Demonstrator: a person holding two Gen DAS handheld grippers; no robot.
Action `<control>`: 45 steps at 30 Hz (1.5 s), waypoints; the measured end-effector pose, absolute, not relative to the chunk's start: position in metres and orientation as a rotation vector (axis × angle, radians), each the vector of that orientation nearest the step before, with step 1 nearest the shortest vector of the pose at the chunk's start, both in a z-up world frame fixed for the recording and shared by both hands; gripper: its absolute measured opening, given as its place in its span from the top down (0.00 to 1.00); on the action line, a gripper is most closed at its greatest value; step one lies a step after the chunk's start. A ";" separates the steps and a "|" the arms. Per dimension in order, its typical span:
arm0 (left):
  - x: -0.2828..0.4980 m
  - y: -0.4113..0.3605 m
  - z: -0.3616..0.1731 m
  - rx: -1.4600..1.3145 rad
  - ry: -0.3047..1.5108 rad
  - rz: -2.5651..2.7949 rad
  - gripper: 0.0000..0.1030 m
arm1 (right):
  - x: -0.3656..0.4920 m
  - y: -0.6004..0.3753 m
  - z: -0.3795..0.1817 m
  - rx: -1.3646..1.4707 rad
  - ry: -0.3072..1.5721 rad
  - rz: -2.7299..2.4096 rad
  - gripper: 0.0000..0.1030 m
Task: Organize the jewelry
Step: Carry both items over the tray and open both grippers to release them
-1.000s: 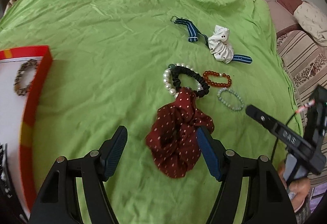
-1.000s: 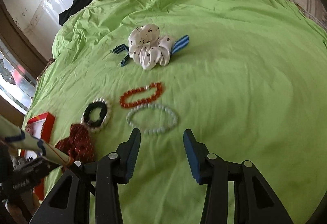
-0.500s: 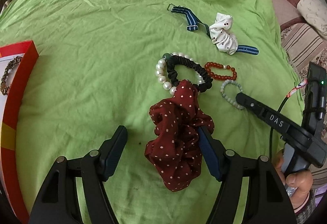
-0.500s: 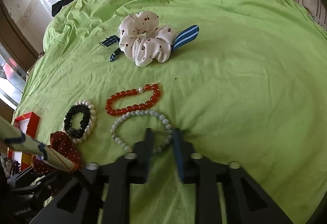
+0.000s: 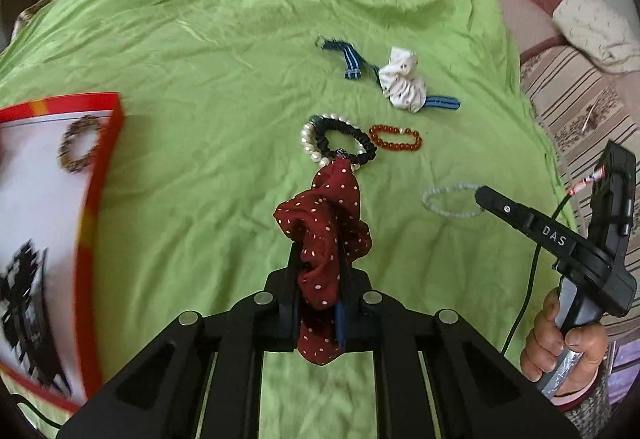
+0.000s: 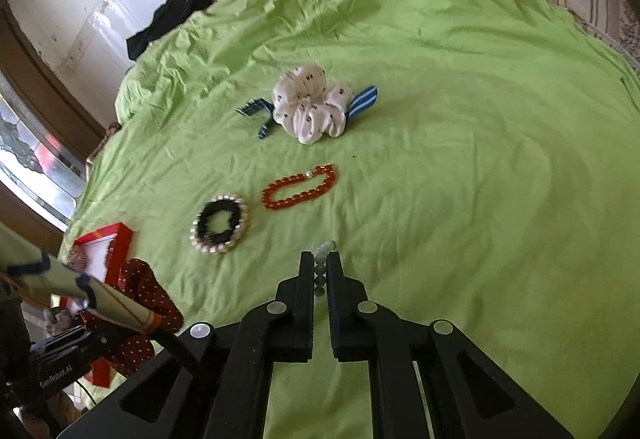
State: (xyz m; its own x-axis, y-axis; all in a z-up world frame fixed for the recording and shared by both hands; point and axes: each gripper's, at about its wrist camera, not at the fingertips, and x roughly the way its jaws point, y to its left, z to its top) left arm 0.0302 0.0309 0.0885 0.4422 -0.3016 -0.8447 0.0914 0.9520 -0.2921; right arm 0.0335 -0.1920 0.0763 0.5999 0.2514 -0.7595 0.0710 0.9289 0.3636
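My left gripper (image 5: 320, 259) has its jaws closing tight on a dark red polka-dot scrunchie (image 5: 324, 207), which hangs lifted off the green sheet (image 5: 200, 99). In the right wrist view my right gripper (image 6: 320, 263) is closing on a pale green bead bracelet (image 6: 324, 249) pinched between its pads; that bracelet (image 5: 434, 195) dangles as a loop from the right gripper (image 5: 482, 195) in the left wrist view. On the sheet lie a pearl bracelet (image 5: 307, 143) under a black scrunchie (image 5: 344, 127), a red bead bracelet (image 5: 396, 137) and a white scrunchie (image 5: 402, 87).
A red-walled box (image 5: 100, 175) at the left holds a brown bead bracelet (image 5: 78, 149). A blue striped band (image 5: 348, 59) lies under the white scrunchie. A hand (image 5: 568, 343) grips the right tool's handle. Striped bedding (image 5: 580, 99) borders the sheet on the right.
Both grippers went from open to shut. The left one closed on the red scrunchie and raised it. The right one closed on the pale bracelet and lifted it off the sheet.
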 end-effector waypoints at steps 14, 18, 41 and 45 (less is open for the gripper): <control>-0.050 0.100 0.128 -0.338 0.986 -0.164 0.89 | -0.026 -0.151 0.135 0.336 0.874 0.185 0.94; -0.066 0.118 0.135 -0.343 0.959 -0.137 0.89 | -0.037 -0.132 0.148 0.317 0.869 0.233 0.94; -0.081 0.282 0.127 -0.488 0.905 0.109 0.89 | -0.021 -0.002 0.163 0.102 0.917 0.389 0.94; -0.062 0.306 0.125 -0.514 0.914 0.107 0.89 | -0.009 0.024 0.162 0.067 0.924 0.411 0.94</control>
